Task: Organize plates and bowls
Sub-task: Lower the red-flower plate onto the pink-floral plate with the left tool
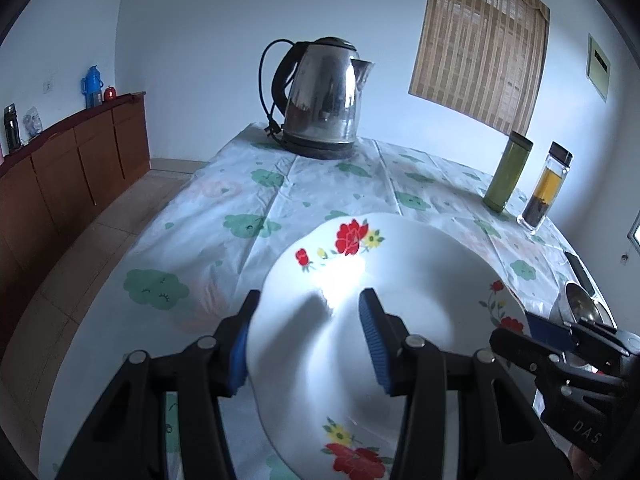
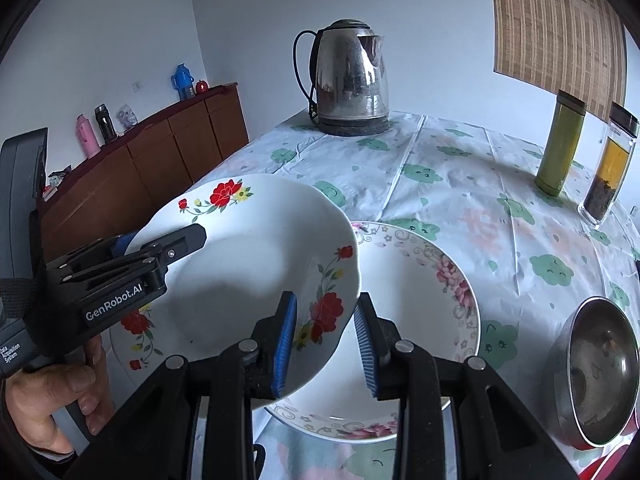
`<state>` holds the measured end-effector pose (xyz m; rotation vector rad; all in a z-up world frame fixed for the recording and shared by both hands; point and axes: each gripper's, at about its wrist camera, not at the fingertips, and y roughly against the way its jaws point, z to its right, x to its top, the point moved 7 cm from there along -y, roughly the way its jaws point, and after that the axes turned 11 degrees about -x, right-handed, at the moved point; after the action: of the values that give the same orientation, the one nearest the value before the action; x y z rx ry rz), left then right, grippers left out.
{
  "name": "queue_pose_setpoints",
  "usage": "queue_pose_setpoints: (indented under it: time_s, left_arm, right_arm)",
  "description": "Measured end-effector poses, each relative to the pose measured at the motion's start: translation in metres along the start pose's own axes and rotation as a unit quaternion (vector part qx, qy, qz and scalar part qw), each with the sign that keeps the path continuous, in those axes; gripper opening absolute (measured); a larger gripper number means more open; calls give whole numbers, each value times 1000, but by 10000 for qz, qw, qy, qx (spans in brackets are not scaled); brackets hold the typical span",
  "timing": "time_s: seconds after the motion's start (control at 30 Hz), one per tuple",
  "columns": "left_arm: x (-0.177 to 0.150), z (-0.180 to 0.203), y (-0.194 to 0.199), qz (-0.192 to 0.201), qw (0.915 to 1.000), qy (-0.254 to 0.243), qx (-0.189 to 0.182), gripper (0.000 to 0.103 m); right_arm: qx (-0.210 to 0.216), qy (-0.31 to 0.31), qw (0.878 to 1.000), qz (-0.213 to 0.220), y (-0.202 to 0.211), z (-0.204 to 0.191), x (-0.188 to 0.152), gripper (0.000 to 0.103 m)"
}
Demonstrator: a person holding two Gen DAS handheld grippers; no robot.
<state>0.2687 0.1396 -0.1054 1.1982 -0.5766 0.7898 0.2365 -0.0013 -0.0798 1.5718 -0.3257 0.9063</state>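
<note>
Red-flower plate (image 2: 248, 280) is tilted above pink-flower plate (image 2: 420, 320). Left gripper (image 2: 160, 240) is clamped on its rim at 9 o'clock; right gripper (image 2: 326, 340) straddles the 4 o'clock rim, jaws wide, not gripping. Glazed ceramic is stiff, slick and breakable, so grip the rim only.

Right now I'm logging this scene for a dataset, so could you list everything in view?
Red-flower plate: 1, white, held tilted over the other plate.
Pink-flower plate: 1, white, flat on the table underneath.
Metal bowl: 1, silver, near right of the table.
Kettle: 1, steel with black handle, far end.
Green flask: 1, right side.
Tea bottle: 1, clear with black cap, beside the flask.
Tablecloth: 1, white with green clouds.
Cabinet: 1, brown, left wall, with bottles on top.
Blind: 1, tan, back wall.
Left gripper: clamped on the plate's left rim.
Right gripper: open, astride the right rim.
</note>
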Motion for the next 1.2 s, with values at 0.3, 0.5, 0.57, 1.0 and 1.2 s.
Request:
queue_pose_setpoints:
  time_s: [0.3,0.5,0.57,1.0,1.2]
  left_arm:
    - [3,15,-2,-48,9997,-195,114,47]
    - [-1,22,-7,-137,9997,-185,101,47]
    - [0,25,-6,-129,9997,-196,100,47]
    - [10,51,-13,-130,9993,-351,67,47]
    - [14,64,-19,-138,9989,-438,40,47]
  right_arm:
    - [25,-133,9999,43,5,14,2,32]
    - [19,-213,9997,68,7,24,2,32]
    - [17,-236,9997,67,8,26,2,32]
    - [-65,-449,9989,89,11,50,3,32]
    - [-128,-572,9982,81,10,63,2,32]
